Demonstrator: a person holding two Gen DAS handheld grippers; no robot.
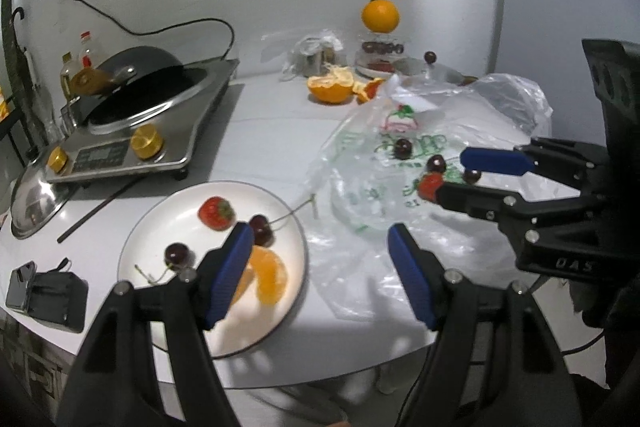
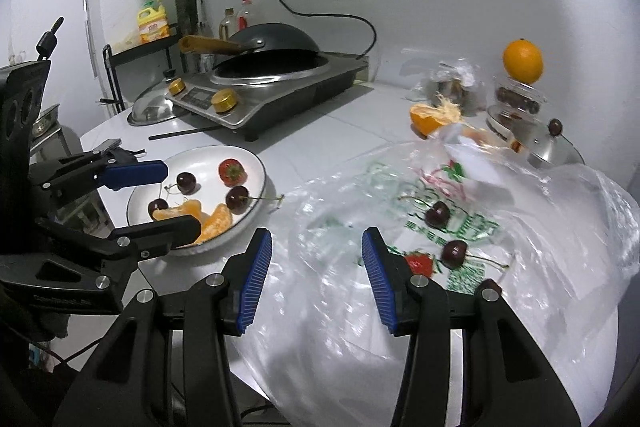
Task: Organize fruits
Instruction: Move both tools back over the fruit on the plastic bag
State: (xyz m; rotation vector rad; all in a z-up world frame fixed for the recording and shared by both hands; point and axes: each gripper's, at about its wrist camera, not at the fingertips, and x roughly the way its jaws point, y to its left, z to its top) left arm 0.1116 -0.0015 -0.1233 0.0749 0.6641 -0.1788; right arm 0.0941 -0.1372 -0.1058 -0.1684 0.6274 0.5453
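Observation:
A white plate (image 1: pixel 160 227) (image 2: pixel 256 163) carries a strawberry (image 1: pixel 216 213), cherries (image 2: pixel 186 182) and orange segments (image 1: pixel 272 275). My left gripper (image 1: pixel 320 229) (image 2: pixel 182 198) hovers over the plate's near right edge, open, with nothing between its pads. To the right lies a crumpled clear plastic bag (image 1: pixel 360 195) (image 2: pixel 328 307) with a strawberry (image 2: pixel 420 263) (image 1: pixel 430 185) and loose cherries (image 2: pixel 438 213) (image 1: pixel 403 149) on it. My right gripper (image 2: pixel 316 235) (image 1: pixel 450 175) is over the bag, open and empty. That strawberry sits just right of its right finger.
An induction cooker with a wok (image 1: pixel 160 95) stands at the back left, a steel lid (image 1: pixel 34 203) beside it. A half-peeled orange (image 1: pixel 332 87), a whole orange (image 1: pixel 380 15) on a container and a pot lid (image 2: pixel 552 147) are at the back. A phone (image 1: pixel 22 285) lies near the table's front edge.

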